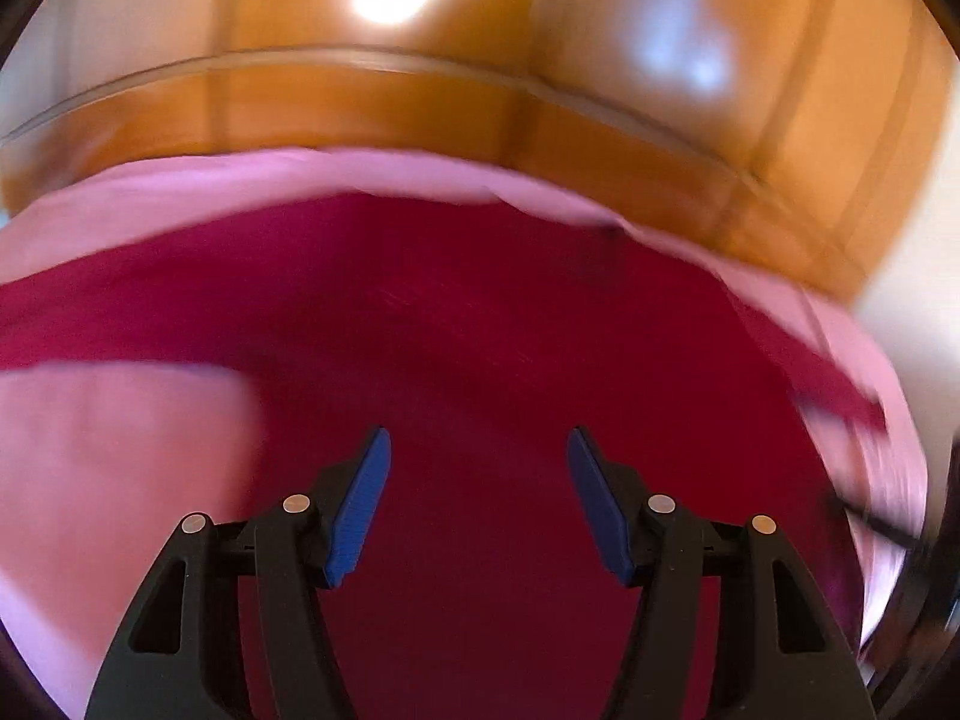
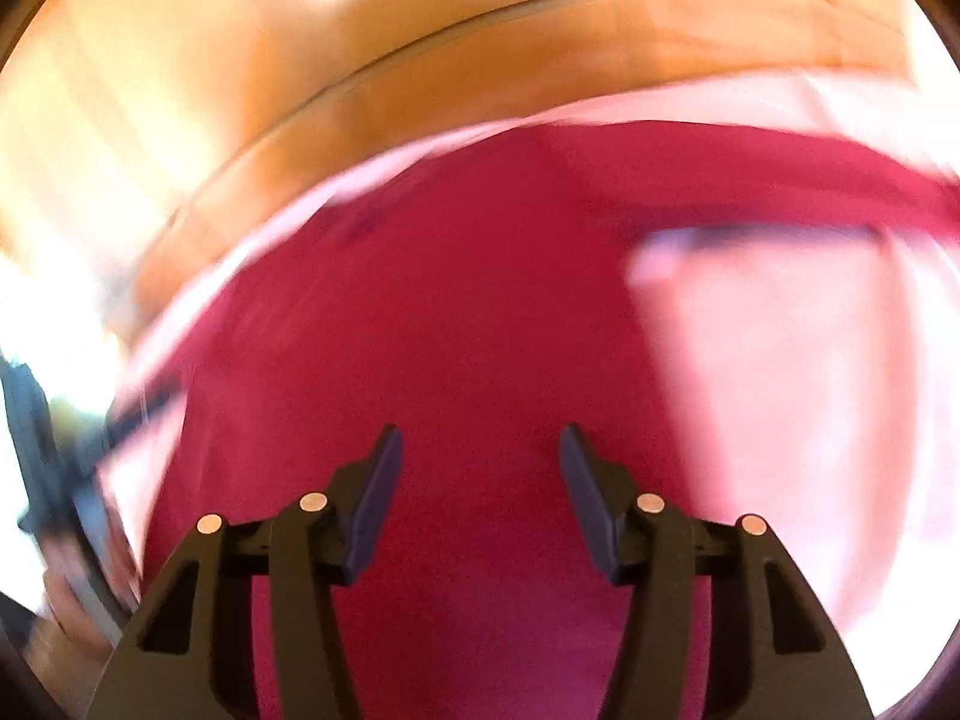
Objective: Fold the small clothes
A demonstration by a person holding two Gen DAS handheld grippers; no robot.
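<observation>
Left wrist view: left gripper [image 1: 479, 450] jaws apart, empty, over dark crimson garment [image 1: 480, 312] spread on pink cloth [image 1: 120, 450]. Right gripper [image 2: 480, 447] likewise parted, empty. Risk: blur suggests haste; pinch could catch pink cloth too.

Garment [image 1: 468, 324] on cloth [image 1: 120, 456], on table [image 1: 372, 102]

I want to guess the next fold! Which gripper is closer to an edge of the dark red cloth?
Probably the left gripper: the dark red cloth ends near its left finger, on the pink sheet. The right gripper hangs open over mid-cloth.
</observation>
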